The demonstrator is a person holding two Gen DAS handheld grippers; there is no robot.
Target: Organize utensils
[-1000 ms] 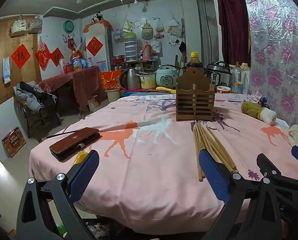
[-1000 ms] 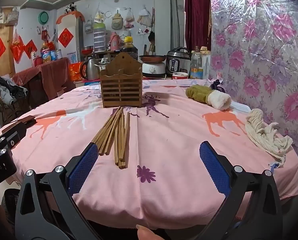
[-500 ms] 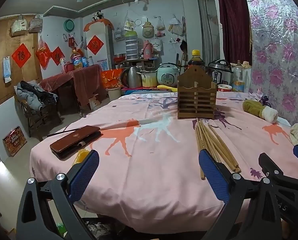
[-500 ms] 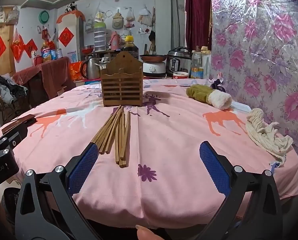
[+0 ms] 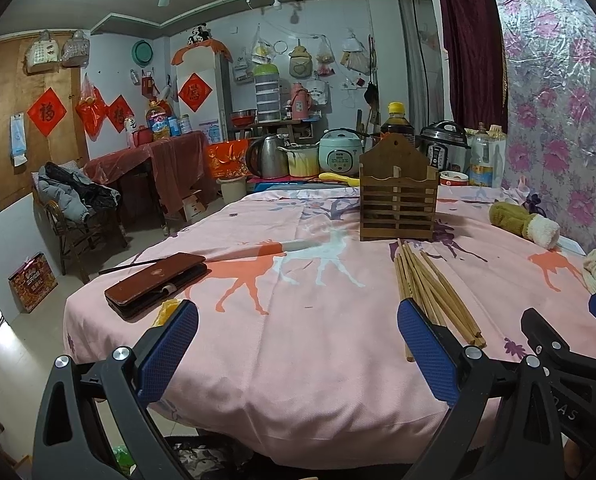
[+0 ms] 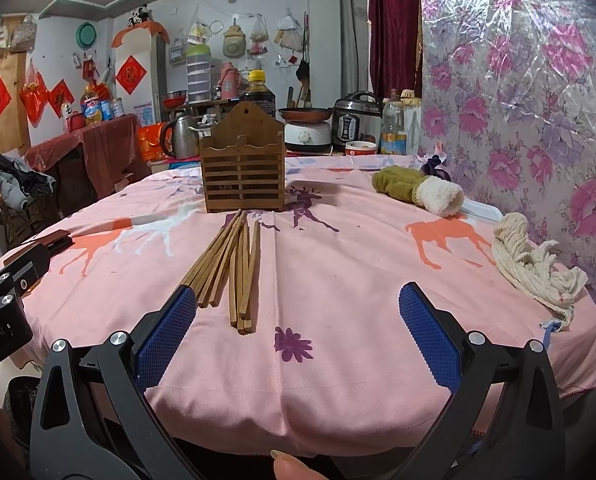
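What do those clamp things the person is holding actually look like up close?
Both look alike. The left gripper and the right gripper each have two black plastic arms with triangular cut-outs and silver screw heads, tipped with blue, finely textured pads. White lettering marks the black body of each. A fingertip shows at the bottom edge; no sleeve is visible.

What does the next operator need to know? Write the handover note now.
Left gripper: open, empty, hovering at the near table edge.
Right gripper: open, empty, also at the near edge, right of the left one.
Chopsticks: loose bundle flat on the pink cloth, tips pointing at the holder.
Holder: wooden, upright, just beyond the chopsticks; nothing sticks out of its top.
Done: nothing yet.
Left: pick up the chopsticks and stand them in the holder.
Off-task items: phone case, glove, rag.
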